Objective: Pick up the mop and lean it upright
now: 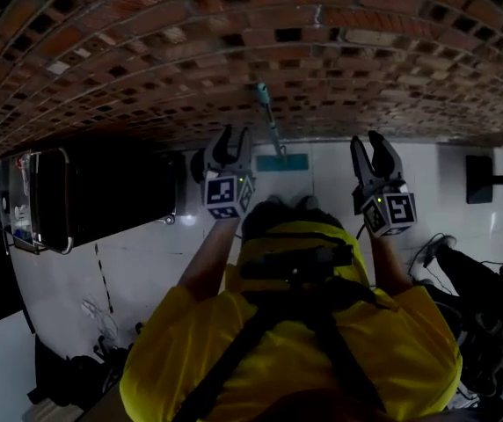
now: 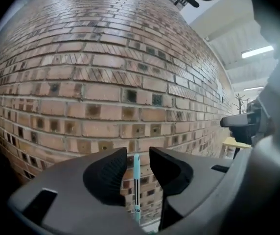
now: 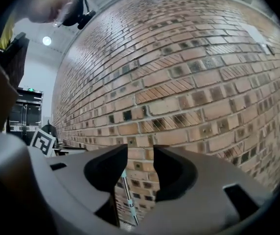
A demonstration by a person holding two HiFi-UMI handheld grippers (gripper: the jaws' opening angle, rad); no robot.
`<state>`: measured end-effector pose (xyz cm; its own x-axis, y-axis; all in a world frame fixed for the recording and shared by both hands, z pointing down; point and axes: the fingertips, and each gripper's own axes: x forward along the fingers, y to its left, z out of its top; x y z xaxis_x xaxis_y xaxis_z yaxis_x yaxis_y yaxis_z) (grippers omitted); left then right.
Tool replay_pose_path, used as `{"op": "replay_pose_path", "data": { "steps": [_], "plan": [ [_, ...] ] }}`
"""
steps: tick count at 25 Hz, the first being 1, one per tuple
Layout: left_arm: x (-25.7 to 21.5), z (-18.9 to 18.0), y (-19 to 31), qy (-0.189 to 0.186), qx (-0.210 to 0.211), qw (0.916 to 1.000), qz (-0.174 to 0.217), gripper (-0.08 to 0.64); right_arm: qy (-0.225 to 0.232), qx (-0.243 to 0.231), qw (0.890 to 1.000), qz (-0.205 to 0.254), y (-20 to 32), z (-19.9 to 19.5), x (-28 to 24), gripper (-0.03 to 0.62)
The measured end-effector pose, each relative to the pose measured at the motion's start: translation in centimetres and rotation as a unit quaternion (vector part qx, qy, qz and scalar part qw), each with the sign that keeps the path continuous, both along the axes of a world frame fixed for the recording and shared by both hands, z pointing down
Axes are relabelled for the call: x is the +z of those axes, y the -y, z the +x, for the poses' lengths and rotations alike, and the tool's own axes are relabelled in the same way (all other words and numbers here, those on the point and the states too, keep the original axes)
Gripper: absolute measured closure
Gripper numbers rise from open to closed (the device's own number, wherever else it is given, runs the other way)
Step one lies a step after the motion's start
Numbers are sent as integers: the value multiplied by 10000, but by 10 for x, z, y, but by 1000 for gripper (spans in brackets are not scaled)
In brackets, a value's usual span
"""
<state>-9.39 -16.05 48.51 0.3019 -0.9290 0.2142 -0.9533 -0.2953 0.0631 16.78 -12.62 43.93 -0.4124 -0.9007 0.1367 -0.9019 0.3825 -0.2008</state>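
Left gripper view shows the left gripper (image 2: 138, 153) with its jaws released and parted, gripping nothing; the teal mop handle (image 2: 136, 180) lines up in the gap but stands beyond them, against the brick wall (image 2: 105, 82). The right gripper (image 3: 140, 151) is likewise open and empty, with the same handle slanting past below its left jaw. In the head view both grippers are held up in front of the person, and the mop leans on the wall between them, its flat teal head (image 1: 281, 162) on the pale floor (image 1: 146, 253) at the foot of the bricks. From here the lean itself looks like the weak point: the head rests on what seems a smooth tiled floor and could skid outward, or the handle could slide sideways along the brick and drop. A jaw brushing the handle on the way back would be enough to start that. Several things are hard to judge. The gripper bodies cut off the mop head in both gripper views, and how close the left jaws are to the handle cannot be told. The head view is dark, and where the handle's top meets the bricks is too small to make out.
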Motion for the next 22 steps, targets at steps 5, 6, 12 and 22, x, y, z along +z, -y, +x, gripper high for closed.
{"op": "replay_pose_path", "data": {
  "steps": [5, 6, 12, 22],
  "plan": [
    [82, 20, 62, -49, -181, 9983, -558, 419, -22, -256, 9988, -406, 17, -1, 27, 420],
    [96, 23, 72, -41, -189, 9979, -624, 419, -69, -297, 9986, -441, 20, -1, 31, 420],
    [151, 41, 125, -78, -111, 9959, -897, 438, -104, -338, 9971, -675, 39, -2, 59, 420],
    [158, 51, 145, 201, -311, 9977, -562, 451, -78, -383, 9956, -857, 35, -10, 77, 420]
  ]
}}
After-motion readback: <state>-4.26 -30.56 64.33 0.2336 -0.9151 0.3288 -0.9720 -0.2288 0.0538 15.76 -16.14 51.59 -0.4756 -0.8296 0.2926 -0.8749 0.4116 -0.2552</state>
